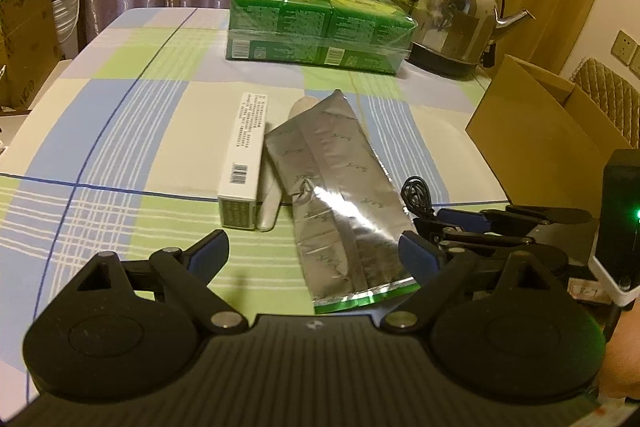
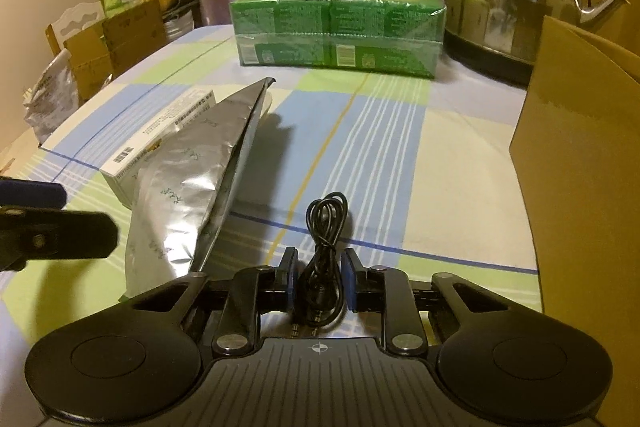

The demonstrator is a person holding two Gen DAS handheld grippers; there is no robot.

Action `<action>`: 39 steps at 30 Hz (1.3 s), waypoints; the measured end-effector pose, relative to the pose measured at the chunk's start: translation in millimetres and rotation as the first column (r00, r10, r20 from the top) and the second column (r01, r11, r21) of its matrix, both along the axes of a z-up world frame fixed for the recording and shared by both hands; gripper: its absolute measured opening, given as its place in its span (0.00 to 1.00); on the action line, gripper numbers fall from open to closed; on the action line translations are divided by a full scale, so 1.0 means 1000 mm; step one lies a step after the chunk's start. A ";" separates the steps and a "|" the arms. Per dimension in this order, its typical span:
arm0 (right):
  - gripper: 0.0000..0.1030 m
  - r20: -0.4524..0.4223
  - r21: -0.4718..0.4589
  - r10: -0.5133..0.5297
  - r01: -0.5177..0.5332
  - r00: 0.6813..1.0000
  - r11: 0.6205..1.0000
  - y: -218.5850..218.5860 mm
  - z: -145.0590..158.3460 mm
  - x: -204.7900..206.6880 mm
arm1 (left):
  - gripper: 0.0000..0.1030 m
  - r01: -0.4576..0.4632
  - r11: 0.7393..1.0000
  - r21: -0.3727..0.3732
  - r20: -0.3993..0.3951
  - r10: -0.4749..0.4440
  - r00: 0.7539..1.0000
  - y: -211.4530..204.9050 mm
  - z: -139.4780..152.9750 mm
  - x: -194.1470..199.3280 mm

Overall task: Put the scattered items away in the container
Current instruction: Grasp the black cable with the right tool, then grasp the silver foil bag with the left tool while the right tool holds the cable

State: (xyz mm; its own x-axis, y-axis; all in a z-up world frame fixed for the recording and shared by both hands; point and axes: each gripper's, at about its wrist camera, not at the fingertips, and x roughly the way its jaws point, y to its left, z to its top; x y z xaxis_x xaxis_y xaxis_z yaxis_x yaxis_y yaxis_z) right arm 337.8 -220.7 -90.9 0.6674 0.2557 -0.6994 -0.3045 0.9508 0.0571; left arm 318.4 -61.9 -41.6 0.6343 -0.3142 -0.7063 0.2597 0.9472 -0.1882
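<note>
Cable point(image 2: 325, 259), coiled and black, lies on the table point(image 2: 460, 163) between the pads of the right tool point(image 2: 320, 281), which sit close on either side; whether they press it I cannot tell. Left tool point(image 1: 316, 251) hangs released over the near end of the foil pouch point(image 1: 332, 187). Beside the pouch lies a white box point(image 1: 242, 163). To the right stands the carton point(image 2: 580, 167). Farther back sit green tissue packs point(image 1: 320, 27) and a kettle point(image 1: 452, 11).

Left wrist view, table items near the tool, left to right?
White carton → silver foil pouch → coiled black cable → cardboard box.
</note>
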 end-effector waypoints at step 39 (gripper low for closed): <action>0.15 -0.054 -0.042 0.013 -0.015 0.998 0.999 -0.024 0.015 -0.144 | 0.62 0.263 0.938 0.227 -0.129 -0.239 0.963 -0.041 -0.012 -0.064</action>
